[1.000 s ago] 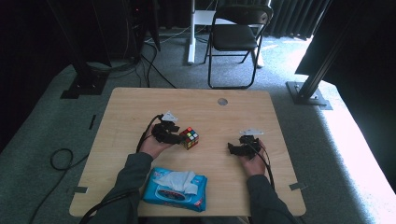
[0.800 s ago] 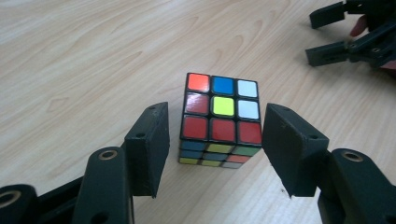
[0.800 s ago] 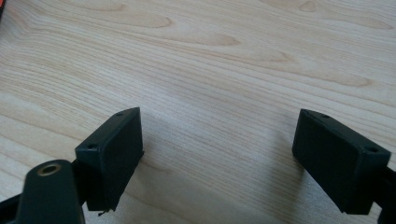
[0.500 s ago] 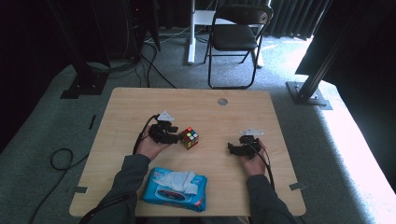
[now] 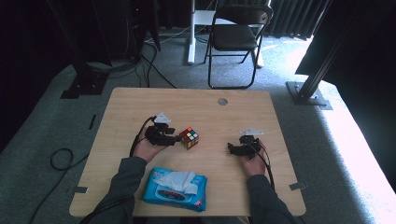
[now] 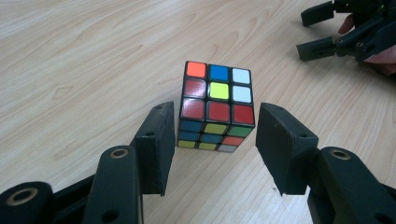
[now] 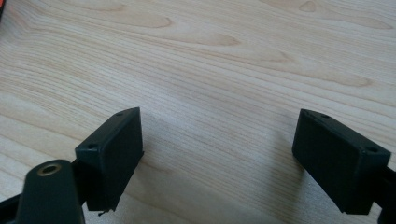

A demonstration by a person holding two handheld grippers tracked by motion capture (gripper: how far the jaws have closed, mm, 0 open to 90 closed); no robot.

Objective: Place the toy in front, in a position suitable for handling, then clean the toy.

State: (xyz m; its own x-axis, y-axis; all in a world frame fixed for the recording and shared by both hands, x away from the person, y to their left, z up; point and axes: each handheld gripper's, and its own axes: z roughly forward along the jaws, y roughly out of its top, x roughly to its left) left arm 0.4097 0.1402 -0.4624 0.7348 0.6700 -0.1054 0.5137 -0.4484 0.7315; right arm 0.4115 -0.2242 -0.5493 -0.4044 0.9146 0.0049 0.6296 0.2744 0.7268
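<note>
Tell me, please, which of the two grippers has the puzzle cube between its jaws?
The left gripper: the cube sits between its open jaws with gaps on both sides. The right gripper has just bare table between its jaws.

The surface (image 5: 140,107) is pale wood-grain laminate, smooth with a soft sheen. The cube (image 6: 216,108) at frame centre is black plastic with glossy coloured stickers that catch the light. The left gripper (image 6: 210,147) and right gripper (image 7: 217,161) are matt black plastic with brass-coloured rivets. The wipes pack (image 5: 175,189), lower centre, is shiny blue film with white cloth-like tissue. The floor (image 5: 56,140) is rough grey carpet.
</note>
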